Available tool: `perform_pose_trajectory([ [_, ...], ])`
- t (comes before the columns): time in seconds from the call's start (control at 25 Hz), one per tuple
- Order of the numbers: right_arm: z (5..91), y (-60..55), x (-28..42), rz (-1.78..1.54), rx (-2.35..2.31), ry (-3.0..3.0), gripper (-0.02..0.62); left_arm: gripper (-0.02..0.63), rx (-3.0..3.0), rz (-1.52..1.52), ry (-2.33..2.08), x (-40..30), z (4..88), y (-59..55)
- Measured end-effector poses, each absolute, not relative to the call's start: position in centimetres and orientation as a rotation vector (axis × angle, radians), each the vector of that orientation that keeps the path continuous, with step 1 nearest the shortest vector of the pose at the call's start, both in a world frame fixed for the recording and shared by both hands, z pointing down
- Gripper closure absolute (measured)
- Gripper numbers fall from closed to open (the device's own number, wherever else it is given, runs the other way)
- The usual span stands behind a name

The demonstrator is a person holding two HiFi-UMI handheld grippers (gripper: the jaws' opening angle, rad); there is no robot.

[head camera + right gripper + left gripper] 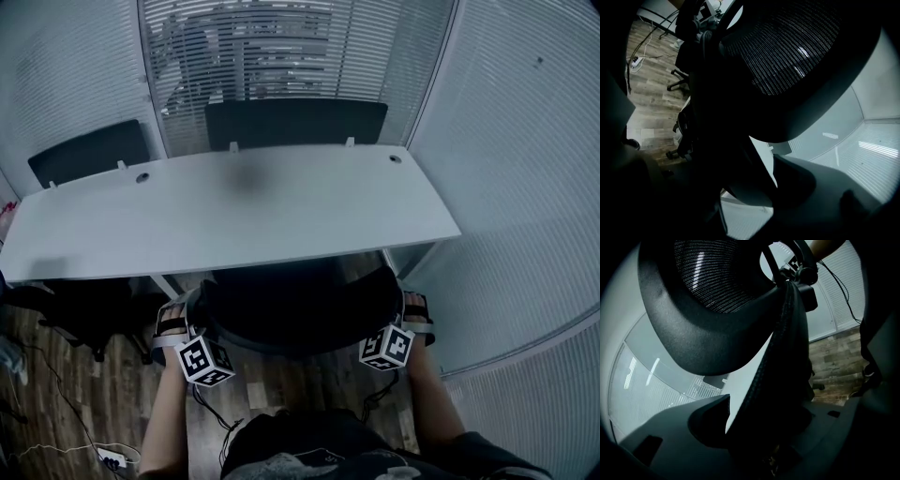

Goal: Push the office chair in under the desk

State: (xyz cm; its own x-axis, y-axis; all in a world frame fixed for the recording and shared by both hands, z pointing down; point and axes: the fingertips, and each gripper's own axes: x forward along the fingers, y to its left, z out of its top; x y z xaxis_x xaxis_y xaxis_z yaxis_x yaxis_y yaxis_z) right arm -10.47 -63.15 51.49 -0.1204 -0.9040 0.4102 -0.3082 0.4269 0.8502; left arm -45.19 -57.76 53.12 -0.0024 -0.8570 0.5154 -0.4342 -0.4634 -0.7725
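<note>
The black office chair stands at the near edge of the white desk, its seat partly under the top. My left gripper is at the left edge of the backrest and my right gripper at the right edge. In the left gripper view the backrest's dark edge runs between the jaws of the left gripper, which close on it, with the mesh headrest above. The right gripper holds the opposite backrest edge the same way.
Glass walls with blinds close in the desk at the back and right. Two dark chair backs show behind the desk. Another chair base stands at the left. Cables and a power strip lie on the wood floor.
</note>
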Motion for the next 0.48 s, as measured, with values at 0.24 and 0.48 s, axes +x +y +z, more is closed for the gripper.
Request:
perform_pose_trajectory([
  [0.24,51.7,-65.4,-11.6,-0.728,1.087,-1.648,0.302,0.328,-1.896,-1.450,1.312,-46.4,53.4,-60.5],
  [0.48,51.6,-67.1,-12.3,-0.723,1.099,-1.640,0.302,0.327,-1.898,-1.437,1.301,-47.1,53.2,-62.6],
])
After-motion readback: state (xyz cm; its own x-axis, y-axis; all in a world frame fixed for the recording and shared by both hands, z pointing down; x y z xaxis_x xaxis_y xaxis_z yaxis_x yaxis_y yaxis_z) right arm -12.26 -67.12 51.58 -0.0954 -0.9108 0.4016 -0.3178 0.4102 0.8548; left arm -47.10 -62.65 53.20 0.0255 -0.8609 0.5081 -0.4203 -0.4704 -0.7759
